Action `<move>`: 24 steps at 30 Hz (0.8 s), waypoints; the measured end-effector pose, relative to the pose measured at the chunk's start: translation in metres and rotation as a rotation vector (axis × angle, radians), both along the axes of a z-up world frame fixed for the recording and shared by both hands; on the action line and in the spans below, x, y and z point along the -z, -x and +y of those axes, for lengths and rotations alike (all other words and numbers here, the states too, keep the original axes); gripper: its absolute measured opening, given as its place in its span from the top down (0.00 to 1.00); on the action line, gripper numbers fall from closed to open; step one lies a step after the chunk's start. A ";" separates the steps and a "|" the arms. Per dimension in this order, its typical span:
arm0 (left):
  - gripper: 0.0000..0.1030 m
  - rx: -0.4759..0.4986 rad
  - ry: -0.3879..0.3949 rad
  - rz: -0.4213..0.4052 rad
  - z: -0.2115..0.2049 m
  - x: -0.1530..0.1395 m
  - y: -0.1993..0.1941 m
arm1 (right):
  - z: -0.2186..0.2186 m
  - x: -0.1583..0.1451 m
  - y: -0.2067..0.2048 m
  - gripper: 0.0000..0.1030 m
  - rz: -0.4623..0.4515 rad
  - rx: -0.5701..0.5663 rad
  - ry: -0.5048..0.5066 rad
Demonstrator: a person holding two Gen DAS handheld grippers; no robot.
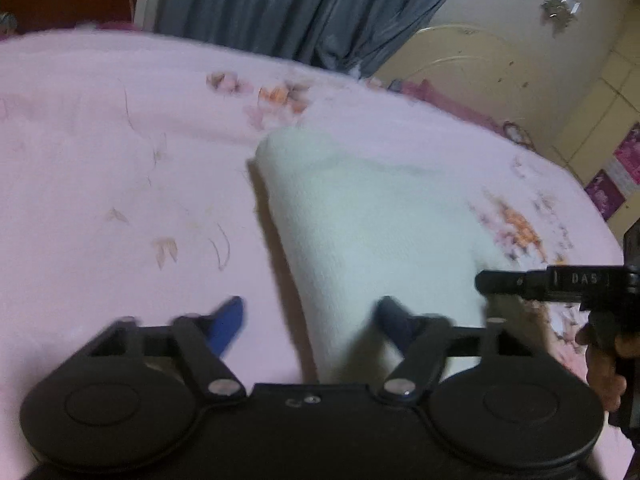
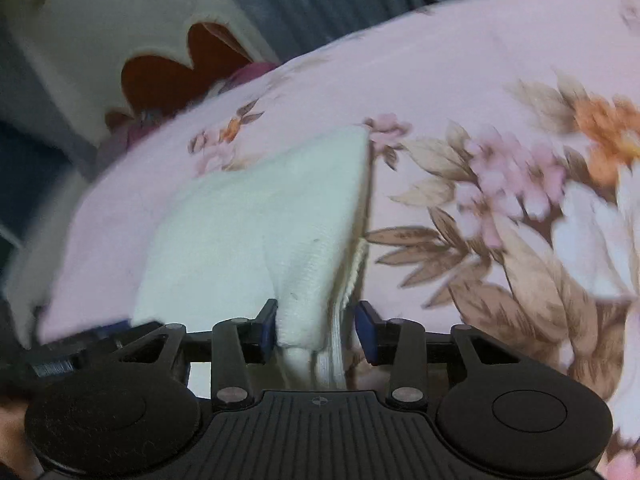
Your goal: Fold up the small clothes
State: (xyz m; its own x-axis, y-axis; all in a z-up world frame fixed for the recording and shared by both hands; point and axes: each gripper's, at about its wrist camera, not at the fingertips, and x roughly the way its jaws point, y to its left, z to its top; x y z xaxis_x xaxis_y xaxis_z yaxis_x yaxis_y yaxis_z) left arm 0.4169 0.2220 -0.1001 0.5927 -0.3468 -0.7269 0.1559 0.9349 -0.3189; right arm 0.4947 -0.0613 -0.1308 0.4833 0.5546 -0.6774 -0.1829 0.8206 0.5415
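A small white knitted cloth [image 1: 360,216] lies folded on the pink floral bedsheet [image 1: 100,140]. My left gripper [image 1: 312,320] hovers at the cloth's near end with its blue pads wide apart. The cloth's edge lies between them, closer to the right pad, and neither pad presses on it. In the right wrist view the same cloth [image 2: 260,220] runs away from me. My right gripper [image 2: 316,332] straddles its near ribbed corner: the left pad is against the fabric and a gap shows at the right pad. A black finger [image 1: 504,282] of the right gripper reaches in from the right.
The bed's far edge meets a grey curtain [image 1: 300,8] and a cream headboard [image 1: 460,64]. A white panel with a red heart-shaped cutout [image 2: 172,76] stands beyond the bed. A person's hand [image 1: 604,368] shows at the right edge.
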 end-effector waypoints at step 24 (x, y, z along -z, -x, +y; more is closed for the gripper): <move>0.62 0.256 -0.153 -0.160 -0.059 0.003 -0.020 | 0.076 -0.012 0.011 0.85 -0.261 -0.211 0.450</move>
